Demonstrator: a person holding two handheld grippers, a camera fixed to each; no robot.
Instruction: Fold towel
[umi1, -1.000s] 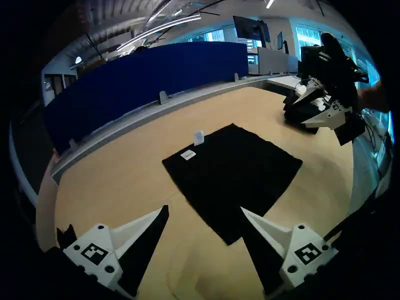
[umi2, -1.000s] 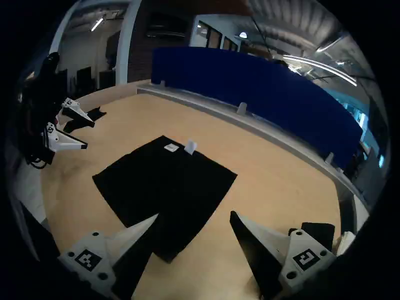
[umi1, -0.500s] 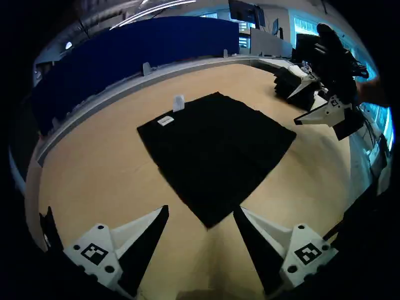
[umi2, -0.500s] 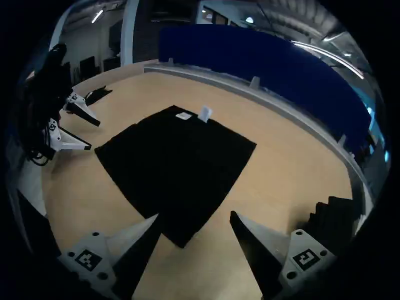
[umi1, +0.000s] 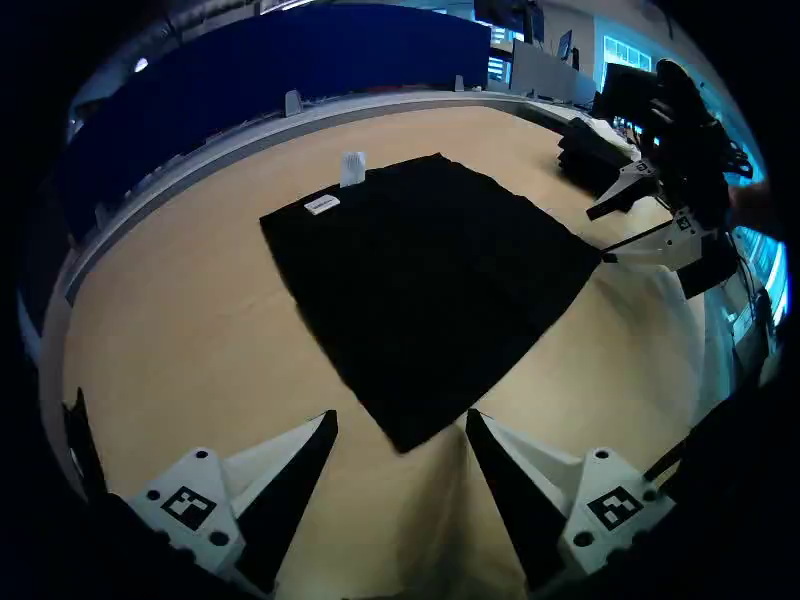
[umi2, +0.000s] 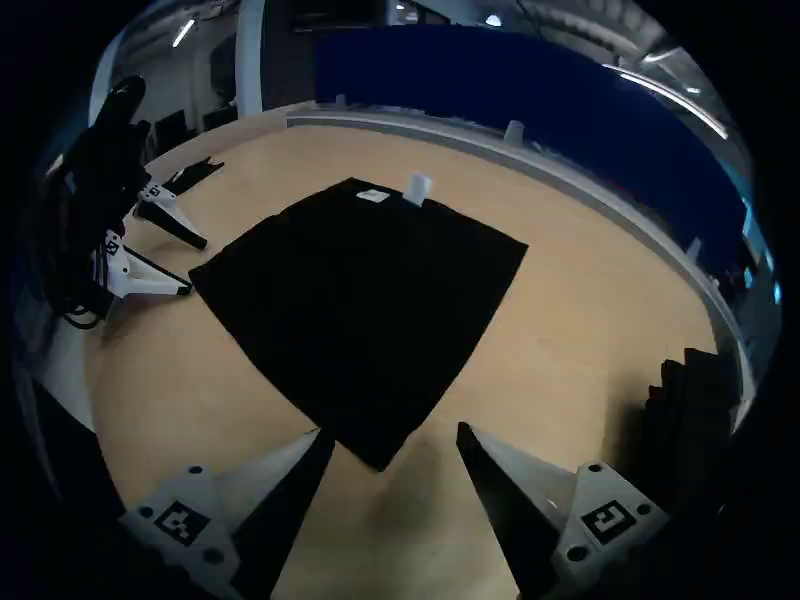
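- Left gripper view, 9 o'clock: a tan wooden table (umi1: 170, 300) is recorded, bare on that side.
- 11 o'clock: a blue partition (umi1: 250, 70) is set along the table's far edge.
- 12 o'clock: a flat white label (umi1: 322, 205) and a small upright white tag (umi1: 352, 168) are seen at the towel's far corner.
- 6 o'clock: the left gripper (umi1: 398, 428) is held low over the table with its tongs apart. The towel's near corner lies between the spread fingers and is not pinched.
- Centre: a black towel (umi1: 430, 270) is spread flat on the table, one corner pointing to 6 o'clock.
- 2 o'clock: a dark stack (umi1: 590, 150) is placed on the table, apart from the towel.
- 3 o'clock: the right gripper (umi1: 597, 237) is seen with its tongs apart, its tips just beside the towel's side corner.
- Right gripper view, 9 o'clock: the left gripper is seen with its tongs apart, its tips just beside a towel corner.
- Centre to 6 o'clock: the towel is laid flat, its near corner between the right gripper's own spread fingers.
- 4 o'clock: the dark stack is seen at the table's edge.
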